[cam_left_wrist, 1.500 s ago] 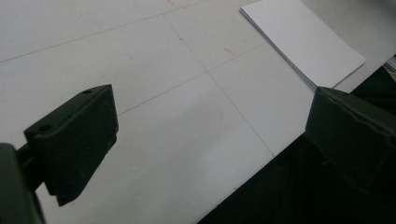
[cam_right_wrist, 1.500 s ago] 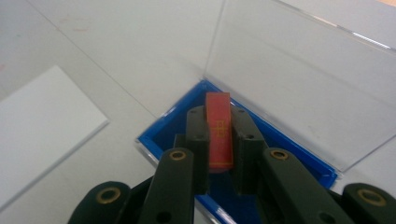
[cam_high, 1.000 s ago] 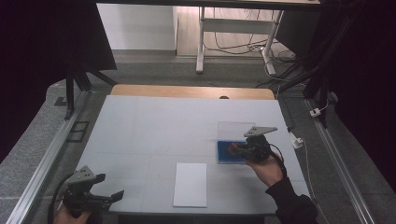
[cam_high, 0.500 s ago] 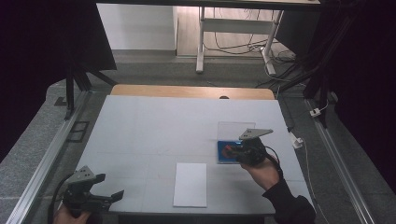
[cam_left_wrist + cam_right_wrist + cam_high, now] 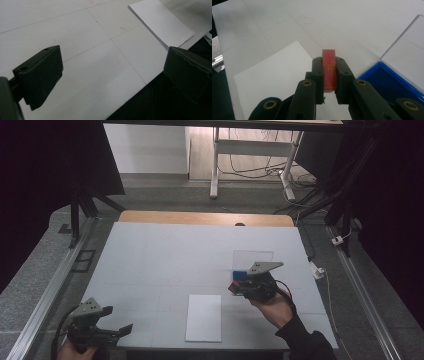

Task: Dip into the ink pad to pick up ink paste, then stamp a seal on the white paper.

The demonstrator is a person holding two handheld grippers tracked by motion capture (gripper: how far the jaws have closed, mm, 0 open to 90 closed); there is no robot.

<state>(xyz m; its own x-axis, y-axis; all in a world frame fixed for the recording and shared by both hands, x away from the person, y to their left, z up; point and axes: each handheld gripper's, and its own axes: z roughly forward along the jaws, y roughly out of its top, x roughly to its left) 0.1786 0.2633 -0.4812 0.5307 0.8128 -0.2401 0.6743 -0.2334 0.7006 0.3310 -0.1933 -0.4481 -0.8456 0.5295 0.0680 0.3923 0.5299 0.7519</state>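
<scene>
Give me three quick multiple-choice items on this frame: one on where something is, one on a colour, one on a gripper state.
1. Where does the white paper stack lie on the table?
A. At the far edge
B. Near the person's edge, between the two grippers
C. Inside the blue box

2. What colour is the block in the right gripper?
A. Red
B. Green
C. Yellow

3. How does the left gripper stand?
A. Shut on the paper
B. Shut on the block
C. Open, nothing between its jaws

Answers:
1. B, the high view shows the stack at the near edge, between the hands.
2. A, the right gripper view shows a red block with a gold mark clamped between the pads, beside the blue box.
3. C, the left gripper view shows the jaws wide apart over bare table.
</scene>
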